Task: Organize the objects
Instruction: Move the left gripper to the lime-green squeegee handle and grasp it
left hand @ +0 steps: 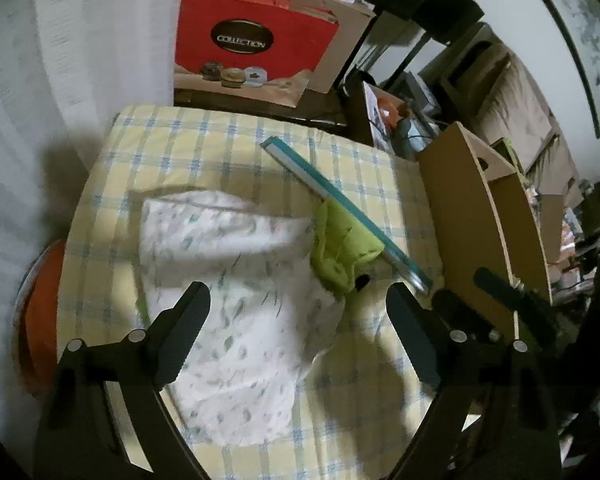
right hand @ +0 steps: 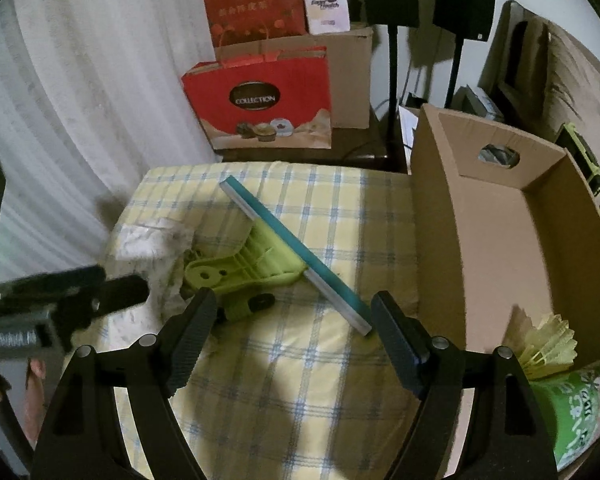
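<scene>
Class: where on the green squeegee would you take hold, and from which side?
Grip the squeegee's lime ribbed handle neck, behind the teal blade. Come from above with the open right tongs straddling its width; it lies flat, and the long blade is awkward to balance.

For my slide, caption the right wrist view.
Open right gripper hovers above a green-and-teal squeegee on a checked cloth, beside a cardboard box.
</scene>
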A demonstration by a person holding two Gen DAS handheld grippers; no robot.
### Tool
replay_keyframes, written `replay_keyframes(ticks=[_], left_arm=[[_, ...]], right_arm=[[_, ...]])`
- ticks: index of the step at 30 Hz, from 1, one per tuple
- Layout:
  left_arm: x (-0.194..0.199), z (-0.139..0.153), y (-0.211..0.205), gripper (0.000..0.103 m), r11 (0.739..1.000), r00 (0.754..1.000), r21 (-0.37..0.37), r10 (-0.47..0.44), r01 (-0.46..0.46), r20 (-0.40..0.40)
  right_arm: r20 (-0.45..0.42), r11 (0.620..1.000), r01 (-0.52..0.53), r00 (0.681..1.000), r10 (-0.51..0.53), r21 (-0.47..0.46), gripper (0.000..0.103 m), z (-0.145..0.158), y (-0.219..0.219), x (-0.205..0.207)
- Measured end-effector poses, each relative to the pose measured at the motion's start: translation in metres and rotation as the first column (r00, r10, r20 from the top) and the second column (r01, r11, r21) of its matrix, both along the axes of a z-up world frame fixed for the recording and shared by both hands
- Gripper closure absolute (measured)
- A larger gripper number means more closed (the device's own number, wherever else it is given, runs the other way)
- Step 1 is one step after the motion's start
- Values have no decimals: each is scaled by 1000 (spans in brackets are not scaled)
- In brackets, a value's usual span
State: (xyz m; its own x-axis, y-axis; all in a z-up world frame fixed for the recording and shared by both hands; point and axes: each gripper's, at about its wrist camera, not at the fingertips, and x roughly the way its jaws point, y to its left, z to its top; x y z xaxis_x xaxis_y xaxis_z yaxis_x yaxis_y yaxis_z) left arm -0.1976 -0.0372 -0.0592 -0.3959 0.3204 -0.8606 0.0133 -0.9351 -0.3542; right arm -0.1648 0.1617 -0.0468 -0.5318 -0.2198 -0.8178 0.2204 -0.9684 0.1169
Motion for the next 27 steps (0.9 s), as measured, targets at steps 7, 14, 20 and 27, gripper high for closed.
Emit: replay_keyframes(ticks=[7, 14, 20, 27], left_arm=[[-18, -7, 14, 37, 998, 998, 36, -49, 47, 47], [-25, -18, 28, 58, 996, 992, 59, -79, 74, 94], [-33, -24, 30, 61, 995, 991, 87, -59, 49, 120], [-41, -37, 32, 61, 987, 986, 158, -34, 7, 166]], right_arm=[[10, 1000, -6, 1000, 6, -13, 23, -11, -3, -3], [10, 1000, -22, 1000, 22, -12, 23, -25, -7, 1], [2, 999, -33, 999, 33, -29, 23, -26, -8, 3], [-8, 999, -35, 999, 34, -23, 23, -26, -8, 3]])
